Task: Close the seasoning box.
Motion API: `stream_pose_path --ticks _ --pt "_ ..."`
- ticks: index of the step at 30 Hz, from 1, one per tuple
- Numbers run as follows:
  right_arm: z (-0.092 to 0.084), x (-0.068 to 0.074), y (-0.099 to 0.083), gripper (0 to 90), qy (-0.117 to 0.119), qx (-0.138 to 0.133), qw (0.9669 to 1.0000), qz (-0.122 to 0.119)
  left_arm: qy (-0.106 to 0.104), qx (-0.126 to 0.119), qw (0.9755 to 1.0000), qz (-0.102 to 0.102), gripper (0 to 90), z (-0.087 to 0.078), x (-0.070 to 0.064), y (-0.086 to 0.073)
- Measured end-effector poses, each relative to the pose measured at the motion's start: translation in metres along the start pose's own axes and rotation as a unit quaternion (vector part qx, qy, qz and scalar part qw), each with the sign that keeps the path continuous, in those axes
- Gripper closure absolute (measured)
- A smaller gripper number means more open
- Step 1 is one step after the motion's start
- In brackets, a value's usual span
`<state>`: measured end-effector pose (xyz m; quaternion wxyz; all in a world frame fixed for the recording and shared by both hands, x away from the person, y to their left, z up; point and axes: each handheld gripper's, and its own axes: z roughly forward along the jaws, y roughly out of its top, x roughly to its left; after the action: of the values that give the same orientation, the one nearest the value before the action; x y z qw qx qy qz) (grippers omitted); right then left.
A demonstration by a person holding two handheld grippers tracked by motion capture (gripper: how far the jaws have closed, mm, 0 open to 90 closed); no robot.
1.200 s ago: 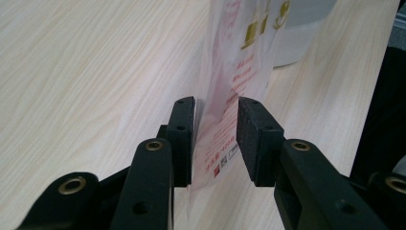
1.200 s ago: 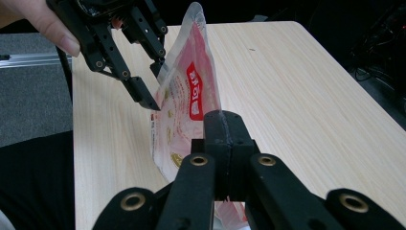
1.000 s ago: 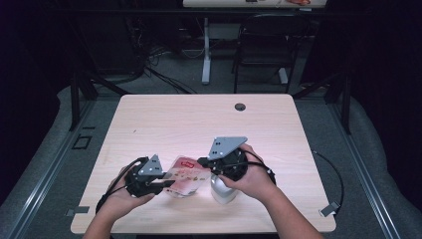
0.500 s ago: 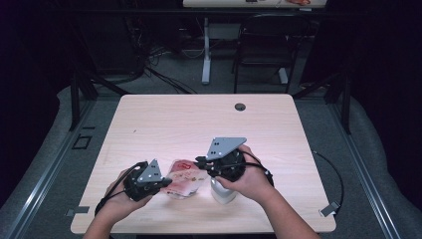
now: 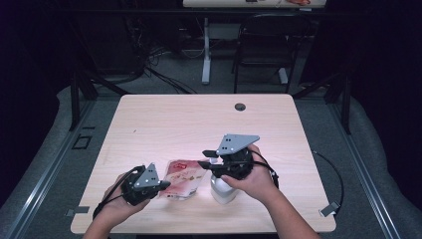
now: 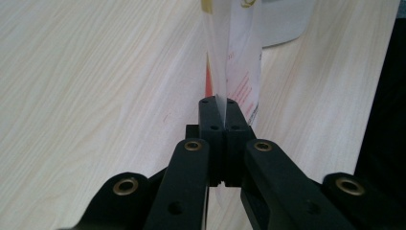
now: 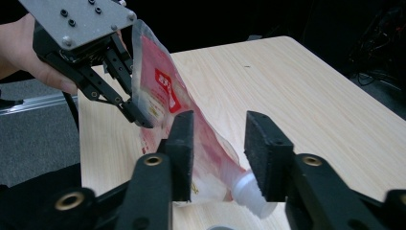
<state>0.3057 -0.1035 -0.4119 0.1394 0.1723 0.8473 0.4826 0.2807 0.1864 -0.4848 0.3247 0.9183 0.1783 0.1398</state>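
On wooden table [image 5: 164,124], left hand-held gripper [image 5: 161,186] newly clamped on pouch [image 5: 183,175]; right hand-held gripper [image 5: 205,158] just opened.

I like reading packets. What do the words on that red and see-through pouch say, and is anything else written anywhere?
Pouch: white marks on its red label, too blurred to read.
Pouch edge in the left gripper view: small red print, too small to read.
Table, both grippers: no writing to see.

Pouch [image 6: 239,57] top cut off by the upper edge; white container [image 5: 222,191] half hidden beneath the right hand-held gripper [image 5: 209,159]
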Motion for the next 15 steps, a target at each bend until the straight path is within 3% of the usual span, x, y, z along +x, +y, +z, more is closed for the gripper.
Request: stream_pose_path --ticks 8,15 --pt "0.004 -0.006 -0.011 56.2 0.000 0.008 0.9997 0.025 -0.009 -0.005 0.9999 0.000 90.0 -0.002 0.000 -0.005" --pt "0.012 -0.002 -0.013 60.6 0.012 0.022 0.9996 0.015 -0.018 -0.007 0.9998 -0.008 85.9 -0.002 0.002 -0.006"
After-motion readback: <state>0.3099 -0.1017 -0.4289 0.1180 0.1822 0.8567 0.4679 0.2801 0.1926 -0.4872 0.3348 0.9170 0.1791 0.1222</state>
